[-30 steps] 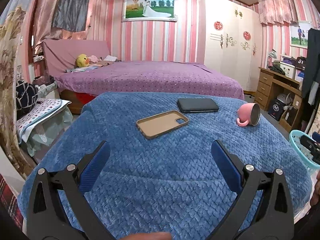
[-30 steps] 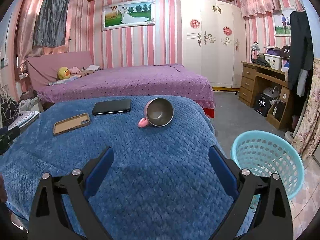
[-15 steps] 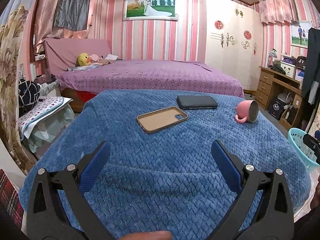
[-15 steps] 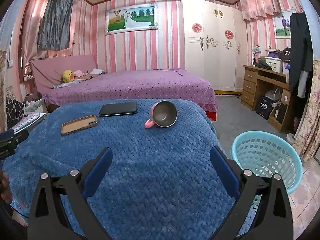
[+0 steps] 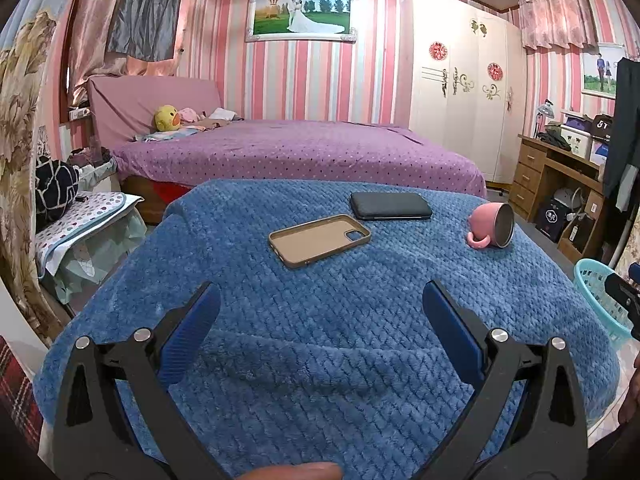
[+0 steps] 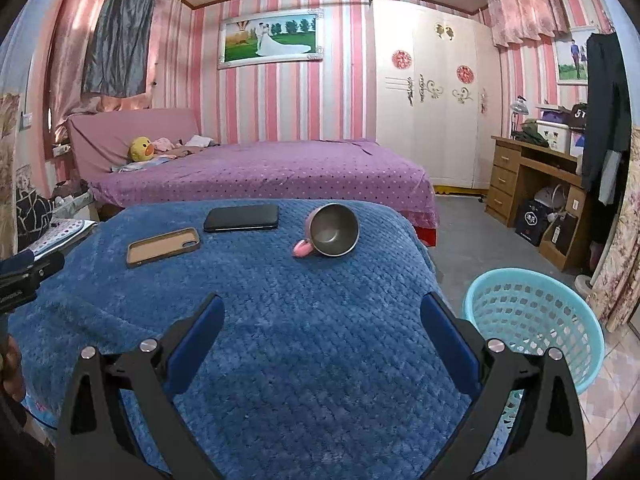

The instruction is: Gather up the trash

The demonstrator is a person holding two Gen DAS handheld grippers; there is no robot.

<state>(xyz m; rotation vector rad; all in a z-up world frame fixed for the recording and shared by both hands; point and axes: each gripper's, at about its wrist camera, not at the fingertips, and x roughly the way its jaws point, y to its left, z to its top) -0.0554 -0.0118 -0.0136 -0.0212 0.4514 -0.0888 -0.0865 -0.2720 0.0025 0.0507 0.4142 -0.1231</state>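
Both tongs hang over the near edge of a table draped in a blue blanket (image 5: pixel 320 340), and both stand wide apart with nothing between their blue pads. The left tongs (image 5: pixel 316 300) hover over bare blanket; the right tongs (image 6: pixel 320 312) do the same a little further along the same edge.

Ahead of the left tongs, just beyond their tips, lies a tan phone case (image 5: pixel 319 240), inside up, and just past it a dark phone (image 5: pixel 391 206) lying flat; the two are near each other, but whether they touch is hard to tell. Off to the right of that pair a pink mug (image 5: pixel 491 226) lies tipped on its side, its mouth facing right.

From the right tongs, the same mug (image 6: pixel 330 236) sits ahead and slightly left, its grey inside open towards them, with the phone (image 6: pixel 241 218) and the case (image 6: pixel 163 246) further left.

Beside the right finger of the right tongs, down on the tiled floor just off the table's edge, stands a light blue basket (image 6: pixel 532 316).

Beyond the table runs a bed (image 6: pixel 260 172) with a purple dotted cover.
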